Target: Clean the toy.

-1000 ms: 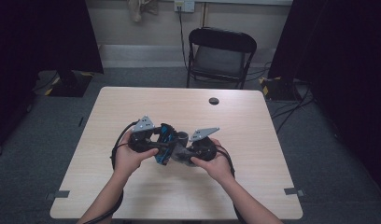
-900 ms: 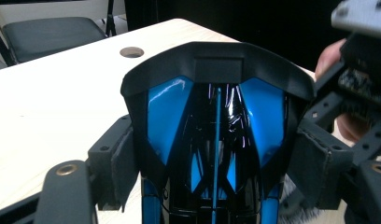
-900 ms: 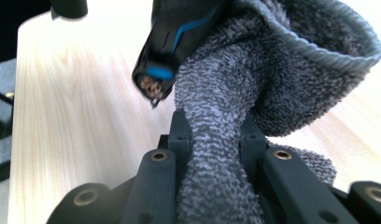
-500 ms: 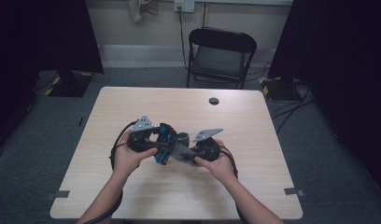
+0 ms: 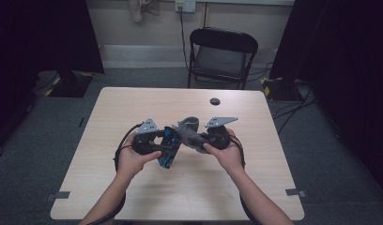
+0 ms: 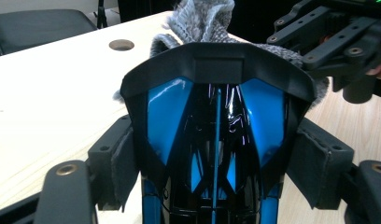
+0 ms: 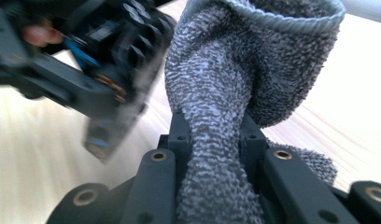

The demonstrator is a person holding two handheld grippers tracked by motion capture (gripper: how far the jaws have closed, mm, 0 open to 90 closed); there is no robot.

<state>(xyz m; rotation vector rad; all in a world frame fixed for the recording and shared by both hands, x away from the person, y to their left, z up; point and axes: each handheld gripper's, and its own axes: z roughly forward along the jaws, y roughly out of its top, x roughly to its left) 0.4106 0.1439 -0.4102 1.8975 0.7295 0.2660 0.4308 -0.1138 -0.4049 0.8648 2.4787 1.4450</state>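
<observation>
Two hand-held grippers above counter (image 5: 133, 108): left hand-held gripper (image 6: 216, 154) clamps blue-black plastic piece (image 6: 216, 140); right hand-held gripper (image 7: 212, 135) pinches grey sock (image 7: 235, 74), now raised slightly higher.

A: Sock (image 7: 216, 93): grey knitted cloth, nubbly terry loops, matt; ribbed, smoother cuff.

B: Noted. Blue-and-black thing (image 6: 216, 140) in left gripper (image 5: 157, 147)?

A: Looked like hard plastic. Blue panels glossy, catching highlights; black top band duller.

B: Gripper jaws?

A: Matt black, plastic by the look; brass-coloured metal at the pivots. Fuzzy padding on left gripper's pads (image 6: 123, 163).

B: Table (image 5: 133, 108)?

A: Pale wood-grain top, smooth, low sheen.

B: Chair (image 5: 222, 51)?

A: Black, dull seat; material unclear.
</observation>
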